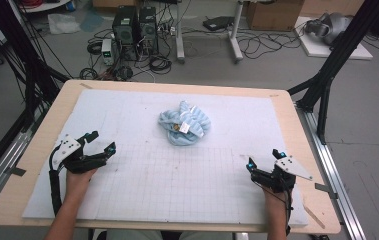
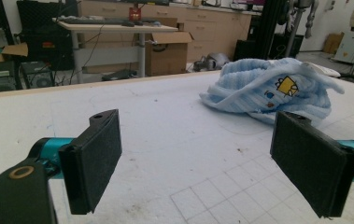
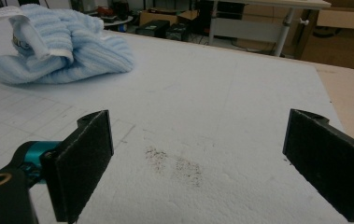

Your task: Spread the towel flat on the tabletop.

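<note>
A crumpled light-blue ribbed cloth (image 1: 184, 123) with a white label lies in a heap on the white gridded mat (image 1: 142, 175), a little behind the table's middle. My left gripper (image 1: 102, 142) rests near the mat's left side, open and empty, well to the left of the cloth. In the left gripper view the cloth (image 2: 277, 91) lies ahead to the right, beyond the wide-apart pads (image 2: 93, 161). My right gripper (image 1: 263, 161) sits open and empty near the mat's right front. The right gripper view has the cloth (image 3: 58, 46) far off at the upper left.
The mat covers most of a wooden table (image 1: 42, 145) whose bare edges show all around. Black frame posts (image 1: 327, 75) stand at both back corners. Computers and cables (image 1: 134, 35) lie on the floor behind. A dark smudge (image 3: 174, 165) marks the mat between the right jaws.
</note>
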A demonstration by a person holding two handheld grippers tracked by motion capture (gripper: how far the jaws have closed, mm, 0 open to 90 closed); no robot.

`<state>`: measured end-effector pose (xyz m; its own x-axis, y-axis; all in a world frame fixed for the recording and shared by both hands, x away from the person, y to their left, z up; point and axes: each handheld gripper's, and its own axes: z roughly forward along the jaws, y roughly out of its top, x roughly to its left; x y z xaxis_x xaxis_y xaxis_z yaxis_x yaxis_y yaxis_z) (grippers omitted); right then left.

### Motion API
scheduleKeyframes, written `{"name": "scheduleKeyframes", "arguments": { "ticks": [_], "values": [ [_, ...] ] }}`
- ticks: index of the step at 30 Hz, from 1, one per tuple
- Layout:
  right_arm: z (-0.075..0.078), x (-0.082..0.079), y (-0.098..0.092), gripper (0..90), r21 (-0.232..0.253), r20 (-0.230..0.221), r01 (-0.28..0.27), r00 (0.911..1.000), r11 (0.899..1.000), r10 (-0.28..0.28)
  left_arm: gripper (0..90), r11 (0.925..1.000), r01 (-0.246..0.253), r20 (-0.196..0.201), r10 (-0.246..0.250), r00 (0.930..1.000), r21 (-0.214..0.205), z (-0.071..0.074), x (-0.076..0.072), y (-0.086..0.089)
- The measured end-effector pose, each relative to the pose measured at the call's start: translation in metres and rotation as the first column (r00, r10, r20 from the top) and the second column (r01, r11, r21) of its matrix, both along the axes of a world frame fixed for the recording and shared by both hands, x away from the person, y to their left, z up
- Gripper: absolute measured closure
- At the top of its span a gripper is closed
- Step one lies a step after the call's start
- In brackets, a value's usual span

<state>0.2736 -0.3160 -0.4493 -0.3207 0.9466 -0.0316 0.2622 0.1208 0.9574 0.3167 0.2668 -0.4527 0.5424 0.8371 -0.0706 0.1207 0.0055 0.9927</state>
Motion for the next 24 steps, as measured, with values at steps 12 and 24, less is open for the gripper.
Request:
{"name": "scheduleKeyframes", "arguments": {
  "ticks": [12,24],
  "values": [
    [0.0,0.0,-0.0001,7.6,-0.002,0.0,-0.002,1.0,1.0,0.002,17.0,1.0,-0.007,-0.006,0.007,1.0,0.001,0.0001,0.0004,-0.001],
    [-0.0001,0.0,0.0004,7.6,-0.003,0.003,-0.001,1.0,1.0,0.001,17.1,1.0,-0.002,-0.021,0.002,0.9998,0.003,0.0007,0.002,-0.0011]
  ]
}}
